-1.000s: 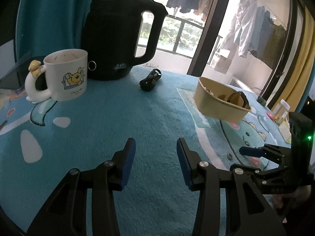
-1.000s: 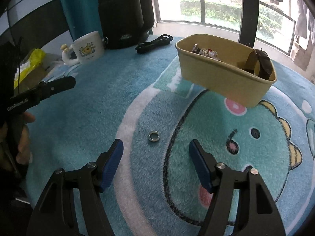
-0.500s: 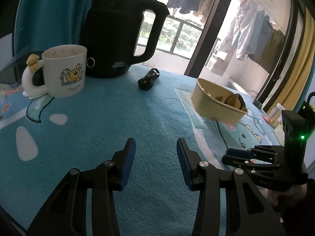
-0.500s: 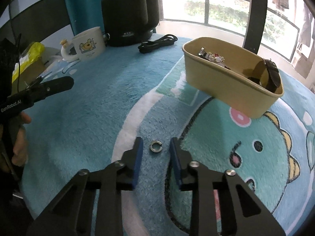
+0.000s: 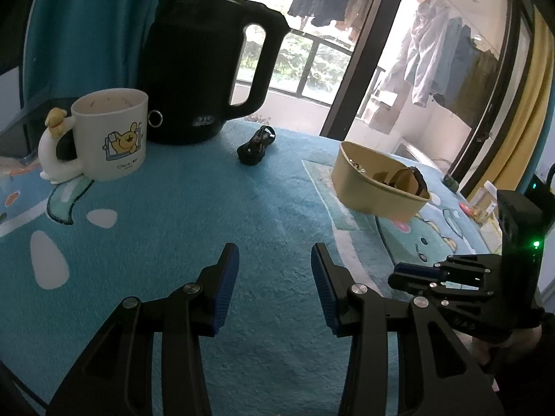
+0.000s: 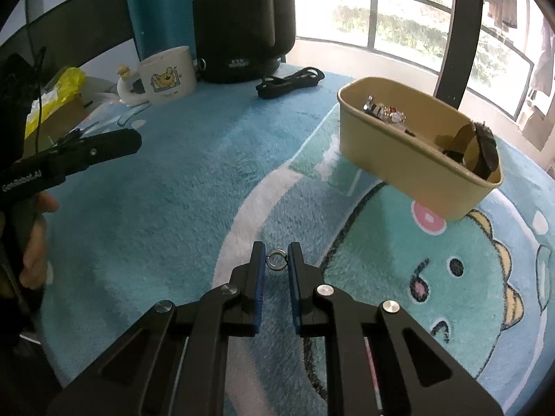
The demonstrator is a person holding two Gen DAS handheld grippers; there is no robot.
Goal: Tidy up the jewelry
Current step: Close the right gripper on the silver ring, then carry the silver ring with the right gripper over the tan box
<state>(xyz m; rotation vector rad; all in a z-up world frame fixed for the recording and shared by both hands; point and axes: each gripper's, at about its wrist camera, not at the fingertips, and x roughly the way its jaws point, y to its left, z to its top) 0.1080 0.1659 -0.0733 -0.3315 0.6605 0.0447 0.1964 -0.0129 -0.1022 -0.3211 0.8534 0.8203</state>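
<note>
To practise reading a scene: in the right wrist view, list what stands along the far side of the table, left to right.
Mug → kettle → cable → box.

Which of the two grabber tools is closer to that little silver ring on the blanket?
The right. The right gripper has its jaws on either side of the ring, closed against it. The left gripper is open over bare blanket, well off to the ring's left.
</note>
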